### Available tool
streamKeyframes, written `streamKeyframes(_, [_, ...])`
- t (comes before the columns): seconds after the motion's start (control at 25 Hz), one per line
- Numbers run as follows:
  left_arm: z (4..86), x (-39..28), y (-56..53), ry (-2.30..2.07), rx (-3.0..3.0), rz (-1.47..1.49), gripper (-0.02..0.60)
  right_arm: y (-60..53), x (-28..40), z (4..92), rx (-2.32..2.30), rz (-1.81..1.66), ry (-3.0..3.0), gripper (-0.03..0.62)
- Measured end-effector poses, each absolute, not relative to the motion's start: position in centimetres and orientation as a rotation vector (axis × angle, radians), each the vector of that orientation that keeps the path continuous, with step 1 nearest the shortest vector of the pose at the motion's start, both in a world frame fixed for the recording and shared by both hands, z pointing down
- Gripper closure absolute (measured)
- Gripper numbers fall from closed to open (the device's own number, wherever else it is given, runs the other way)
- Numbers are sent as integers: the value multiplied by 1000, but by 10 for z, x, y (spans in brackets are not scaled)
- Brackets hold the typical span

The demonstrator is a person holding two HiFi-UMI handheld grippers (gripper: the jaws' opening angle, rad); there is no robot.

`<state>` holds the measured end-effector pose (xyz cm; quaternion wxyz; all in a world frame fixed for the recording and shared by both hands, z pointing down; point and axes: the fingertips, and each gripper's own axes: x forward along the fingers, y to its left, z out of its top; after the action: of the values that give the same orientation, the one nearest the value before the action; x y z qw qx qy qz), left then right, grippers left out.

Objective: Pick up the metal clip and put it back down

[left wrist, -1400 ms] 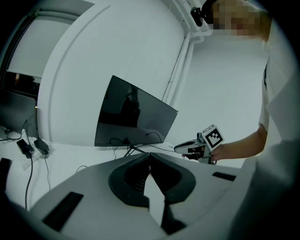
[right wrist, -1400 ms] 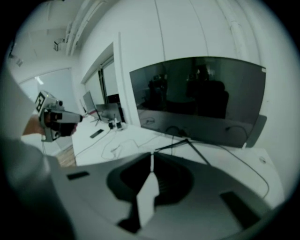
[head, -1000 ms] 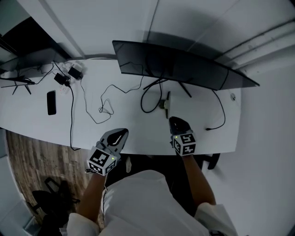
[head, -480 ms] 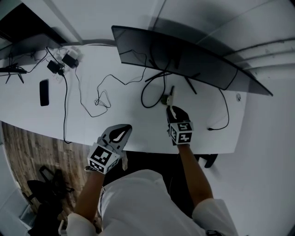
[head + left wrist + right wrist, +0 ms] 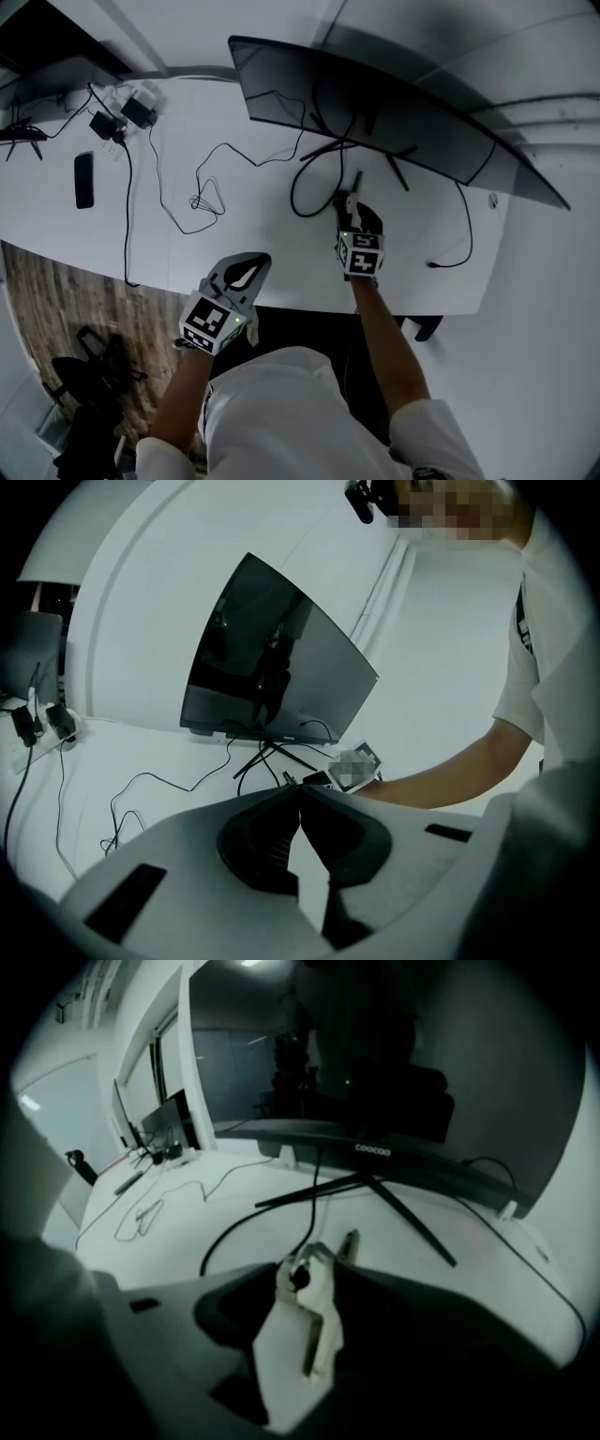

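Right tongs [image 5: 353, 210] are down on the bench [image 5: 234, 239], nose tipped steeply at the white top, and the jaws have just been swinging open. They stand wide now. The clip [image 5: 323, 1321] lies between them, pale metal, its nose pointing out toward 12 o'clock; neither pad is pressing on it. Whether it brushes the right-hand jaw I can't say.

Straight on at 12 o'clock from the clip stand the thin black legs of the monitor [image 5: 394, 112]. A black cable [image 5: 302, 199] loops across the bench at about 10 o'clock from the clip.

Left tongs [image 5: 300, 794] now: jaws closed tip to tip, nothing in them. They hang over the near edge of the bench, at 8 o'clock from the right tongs and well apart.

Far off at 9 o'clock a thin wire [image 5: 202, 202] curls over the bench, and beyond it lies a phone [image 5: 83, 180].
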<state>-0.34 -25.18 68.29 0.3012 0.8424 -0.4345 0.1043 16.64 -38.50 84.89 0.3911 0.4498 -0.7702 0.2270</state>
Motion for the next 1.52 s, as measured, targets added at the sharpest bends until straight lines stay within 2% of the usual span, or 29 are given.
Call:
streamKeyframes(0.28, [693,-10,-249,-1163,2211,292,548,-396,171,867,1220,501,-1845,386])
streamKeyframes(0.36, [695,-12,-248,-1165,2204,297,549,-396,175,870,1244,497,-1811,415])
streamKeyframes(0.4, [695,-12,-247,-1166,2201,299,549,-397,176,869,1255,484,-1803,451])
streamKeyframes(0.6, [695,-12,-246,-1166,2200,302,548,-400,184,863,1273,441,-1784,484])
streamKeyframes(1.52, [682,8,-249,-1181,2207,344,549,-391,247,856,1319,640,-1845,502])
